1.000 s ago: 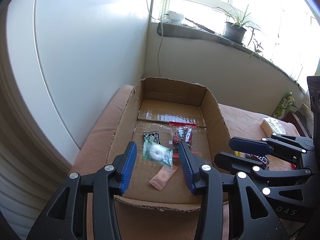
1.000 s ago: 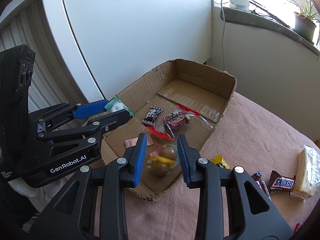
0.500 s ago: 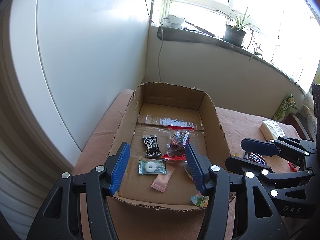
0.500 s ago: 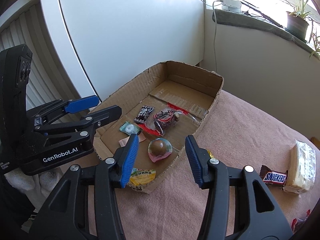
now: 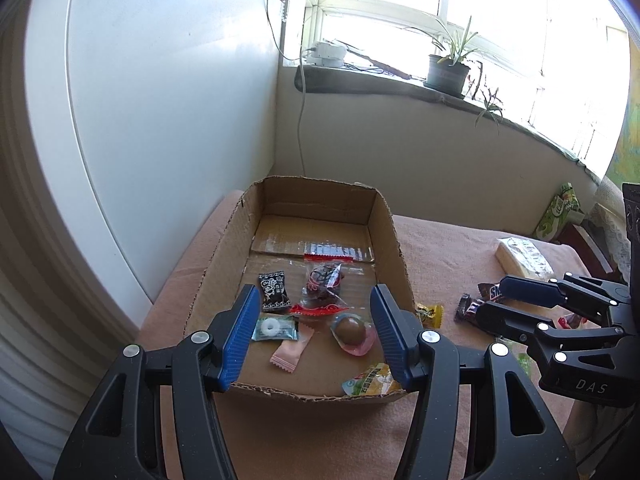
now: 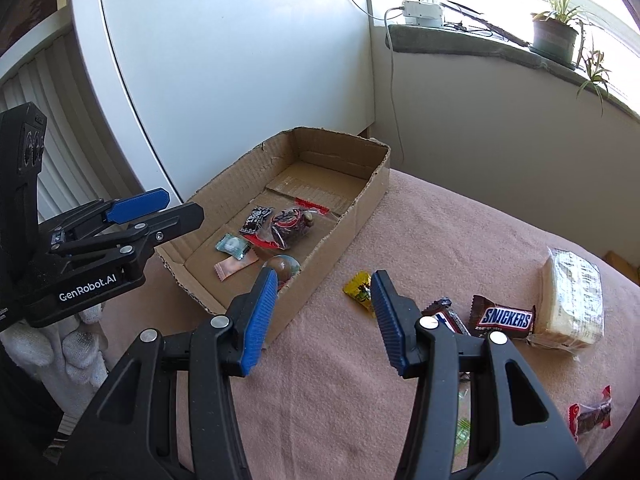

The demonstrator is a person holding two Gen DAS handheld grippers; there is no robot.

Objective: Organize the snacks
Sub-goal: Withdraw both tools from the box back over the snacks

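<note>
An open cardboard box (image 5: 394,236) (image 6: 372,196) on a pink cloth holds several snacks: a green mint (image 5: 275,328), a pink sachet (image 5: 291,354), a black packet (image 5: 273,286), a red-trimmed bag (image 5: 323,280) and a brown ball candy (image 5: 352,330). My left gripper (image 5: 314,338) is open and empty above the box's near end. My right gripper (image 6: 324,316) is open and empty over the cloth right of the box, near a yellow candy (image 6: 359,291). A Snickers (image 6: 505,317), a dark bar (image 6: 448,314) and a white wafer pack (image 6: 572,300) lie further right.
A white wall panel (image 5: 160,100) stands left of the box. A window sill with a potted plant (image 5: 447,70) runs behind. A red-wrapped snack (image 6: 592,416) lies at the cloth's right edge. A green packet (image 5: 558,212) lies at the far right.
Both grippers let go of their snacks: the mint and the ball candy now lie in the box. Both grippers opened and drew back; the right one moved right, over the cloth.
</note>
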